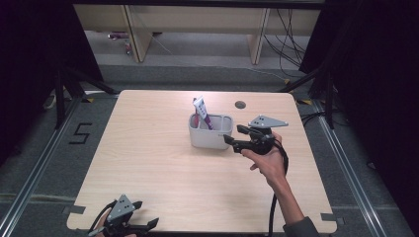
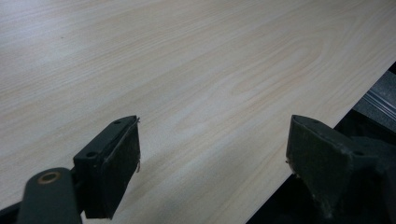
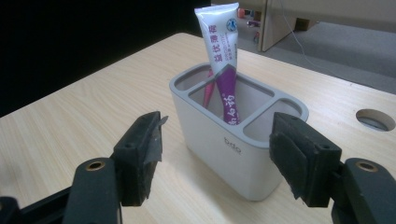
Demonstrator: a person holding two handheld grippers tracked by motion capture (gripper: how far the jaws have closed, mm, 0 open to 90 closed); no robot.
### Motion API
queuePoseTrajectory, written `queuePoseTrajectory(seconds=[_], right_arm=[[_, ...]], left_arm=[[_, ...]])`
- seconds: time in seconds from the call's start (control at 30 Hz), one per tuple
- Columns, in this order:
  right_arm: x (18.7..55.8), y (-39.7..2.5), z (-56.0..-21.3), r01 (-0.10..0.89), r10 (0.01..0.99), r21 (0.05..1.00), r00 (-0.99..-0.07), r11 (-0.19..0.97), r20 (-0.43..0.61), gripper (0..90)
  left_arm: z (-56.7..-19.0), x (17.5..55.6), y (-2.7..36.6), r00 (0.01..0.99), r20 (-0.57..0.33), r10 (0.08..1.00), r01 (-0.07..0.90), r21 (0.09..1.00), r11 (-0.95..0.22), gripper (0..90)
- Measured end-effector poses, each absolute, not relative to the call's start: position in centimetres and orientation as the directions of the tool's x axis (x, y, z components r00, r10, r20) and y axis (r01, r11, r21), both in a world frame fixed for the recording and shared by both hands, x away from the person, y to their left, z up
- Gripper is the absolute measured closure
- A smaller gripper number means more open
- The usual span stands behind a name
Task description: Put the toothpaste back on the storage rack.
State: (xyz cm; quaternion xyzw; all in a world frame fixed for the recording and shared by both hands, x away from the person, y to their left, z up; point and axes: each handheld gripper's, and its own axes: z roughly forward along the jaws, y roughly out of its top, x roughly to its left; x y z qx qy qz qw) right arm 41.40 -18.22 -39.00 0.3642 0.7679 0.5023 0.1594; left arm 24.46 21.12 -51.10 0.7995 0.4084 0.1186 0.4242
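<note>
Pale wood counter [image 1: 163, 163] stands on a grey floor, dark curtains at both sides. Near its far middle sits a grey holder [image 3: 233, 140] with three compartments; a white-and-purple tube [image 3: 223, 60] leans upright in the large one. Right tongs [image 1: 235, 137] hover just beside the holder, jaws spread wide and empty. Left tongs [image 1: 143, 217] rest at the near left edge, also spread, holding nothing.

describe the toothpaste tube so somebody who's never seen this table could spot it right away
On the wooden table stands a grey holder with compartments. The toothpaste tube leans in its large compartment, poking well above the rim: white on top, purple below, beside a slim pink item.
</note>
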Motion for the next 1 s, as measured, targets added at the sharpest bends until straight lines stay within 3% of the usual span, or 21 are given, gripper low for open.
queuePoseTrajectory(seconds=[0.33, 0.57, 0.93, 1.0], right_arm=[[40.5, -18.9, -39.6, 0.408, 0.725, 0.887, -0.676, 0.217, 0.134, 34.5], [39.4, -19.6, -40.5, 0.405, 0.719, 0.883, -0.685, 0.238, 0.121, 33.2], [37.5, -20.8, -42.8, 0.478, 0.720, 0.849, -0.668, 0.225, 0.186, 32.9], [37.2, -21.1, -43.0, 0.486, 0.719, 0.844, -0.669, 0.229, 0.190, 32.9]], left_arm=[[-50.9, 24.4, 21.4, 0.653, -0.134, 0.745, 0.547, 0.765, -0.341, 17.0], [-50.9, 24.5, 21.4, 0.631, -0.153, 0.760, 0.551, 0.779, -0.300, 17.0], [-50.6, 24.3, 21.7, 0.644, -0.128, 0.754, 0.542, 0.772, -0.332, 17.0], [-50.8, 24.3, 21.5, 0.626, -0.152, 0.765, 0.550, 0.781, -0.295, 17.0]])
